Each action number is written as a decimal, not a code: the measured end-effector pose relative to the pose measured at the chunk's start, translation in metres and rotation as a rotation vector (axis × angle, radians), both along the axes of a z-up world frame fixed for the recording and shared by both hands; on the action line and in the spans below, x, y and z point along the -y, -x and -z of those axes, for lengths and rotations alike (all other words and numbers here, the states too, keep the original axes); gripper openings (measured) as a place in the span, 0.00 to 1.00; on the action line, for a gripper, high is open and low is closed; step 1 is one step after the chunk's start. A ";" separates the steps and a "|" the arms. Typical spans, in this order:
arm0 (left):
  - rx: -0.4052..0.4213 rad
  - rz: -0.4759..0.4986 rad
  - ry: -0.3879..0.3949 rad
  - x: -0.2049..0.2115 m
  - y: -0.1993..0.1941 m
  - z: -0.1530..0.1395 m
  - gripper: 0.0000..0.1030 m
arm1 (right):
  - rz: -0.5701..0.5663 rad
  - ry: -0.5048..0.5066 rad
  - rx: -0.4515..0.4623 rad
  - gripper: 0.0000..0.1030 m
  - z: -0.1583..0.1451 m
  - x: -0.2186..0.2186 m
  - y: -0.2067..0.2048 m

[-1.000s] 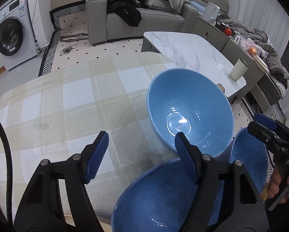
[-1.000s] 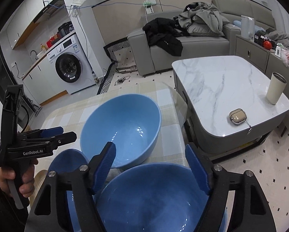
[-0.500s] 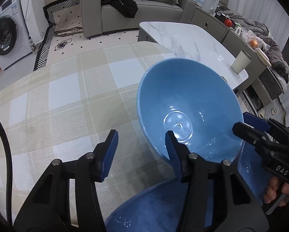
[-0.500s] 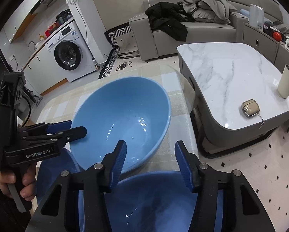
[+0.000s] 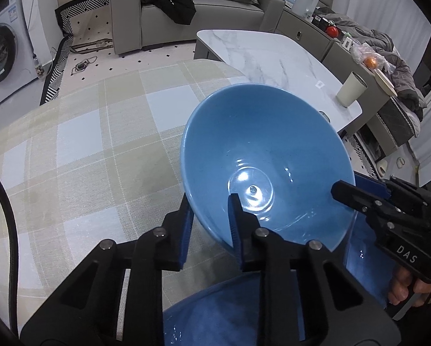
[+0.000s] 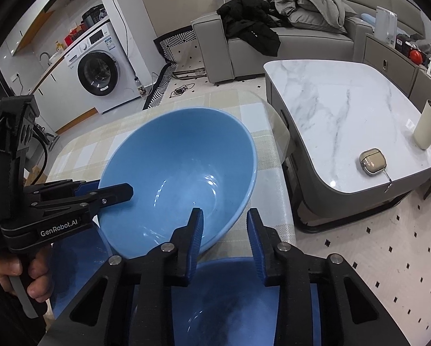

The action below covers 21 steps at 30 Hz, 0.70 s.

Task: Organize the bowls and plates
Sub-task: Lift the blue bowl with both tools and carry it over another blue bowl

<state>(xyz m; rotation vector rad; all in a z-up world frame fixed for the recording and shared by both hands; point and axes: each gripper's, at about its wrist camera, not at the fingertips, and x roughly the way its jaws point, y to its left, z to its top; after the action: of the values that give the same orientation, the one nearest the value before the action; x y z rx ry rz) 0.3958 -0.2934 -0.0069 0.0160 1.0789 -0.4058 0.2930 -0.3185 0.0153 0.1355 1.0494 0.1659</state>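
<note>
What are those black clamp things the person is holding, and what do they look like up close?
Both are matte black plastic pistol-grip tools with two angular fingers lined with ribbed blue pads and silver rivets. The left gripper bears white "GenRobot.AI" lettering and has a grey trigger; a black cable trails beside it. The right gripper bears "DAS".

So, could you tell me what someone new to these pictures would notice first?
Most likely the large blue bowl, tilted on the checked tablecloth, with both grippers clamped on its rim: the left gripper on the near-left edge, the right gripper on the near-right edge. Next, more blue dishes just below it, nearest the cameras.
</note>
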 end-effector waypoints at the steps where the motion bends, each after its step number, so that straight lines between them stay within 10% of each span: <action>1: 0.006 0.001 -0.009 0.001 0.000 0.000 0.20 | -0.005 -0.002 0.002 0.25 0.000 -0.001 0.000; 21: 0.078 0.013 -0.057 0.008 0.012 -0.009 0.19 | -0.016 0.031 0.046 0.24 -0.007 -0.006 0.005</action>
<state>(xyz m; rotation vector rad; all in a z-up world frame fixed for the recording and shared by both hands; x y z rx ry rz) 0.3843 -0.3009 0.0026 0.0889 1.0136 -0.3826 0.2882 -0.3130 0.0219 0.0953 1.0074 0.1663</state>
